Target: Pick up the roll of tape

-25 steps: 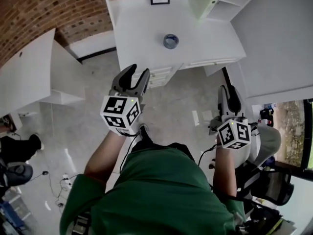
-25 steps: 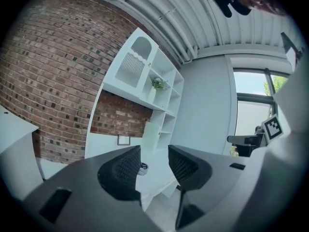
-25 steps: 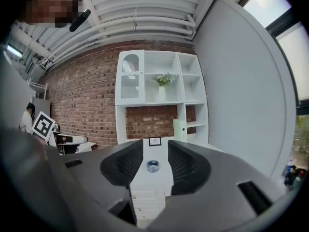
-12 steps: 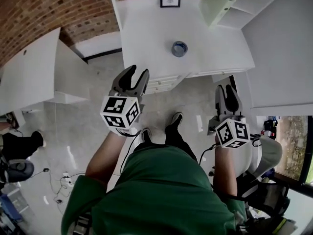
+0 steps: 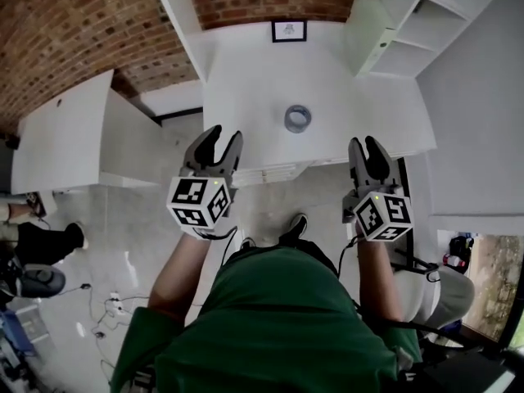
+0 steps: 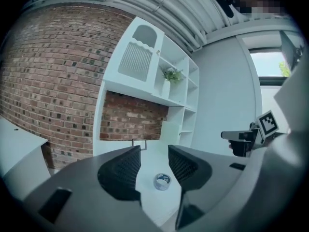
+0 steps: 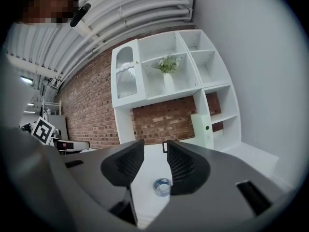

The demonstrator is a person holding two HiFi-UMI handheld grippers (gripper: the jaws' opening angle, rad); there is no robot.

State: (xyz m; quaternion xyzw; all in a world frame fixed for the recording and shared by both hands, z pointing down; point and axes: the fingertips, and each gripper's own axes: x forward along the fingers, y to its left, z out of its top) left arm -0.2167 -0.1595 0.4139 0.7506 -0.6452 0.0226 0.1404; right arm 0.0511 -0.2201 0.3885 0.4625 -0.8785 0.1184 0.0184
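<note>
The roll of tape [image 5: 297, 119], grey-blue with a pale core, lies flat in the middle of the white table [image 5: 246, 88]. My left gripper [image 5: 219, 142] is open and empty at the table's near edge, left of the roll. My right gripper [image 5: 368, 150] is also open and empty, at the near edge on the right, its jaws drawing in slightly. Both point at the table, short of the roll. In the left gripper view the tape [image 6: 162, 181] shows low between the jaws of that gripper [image 6: 154, 154]. The right gripper view has the tape [image 7: 162, 186] below its gripper [image 7: 155, 150].
A small framed picture [image 5: 289, 30] stands at the table's back against the brick wall [image 5: 90, 23]. White shelving [image 5: 409, 31] rises at the right. Drawers [image 5: 270, 173] sit under the table front. A second white table [image 5: 65, 137] stands left, with a person's legs [image 5: 37, 244] beyond.
Both grippers have moved forward to the table's near edge, the right one farther. The table and tape now sit lower and closer in the head view.
</note>
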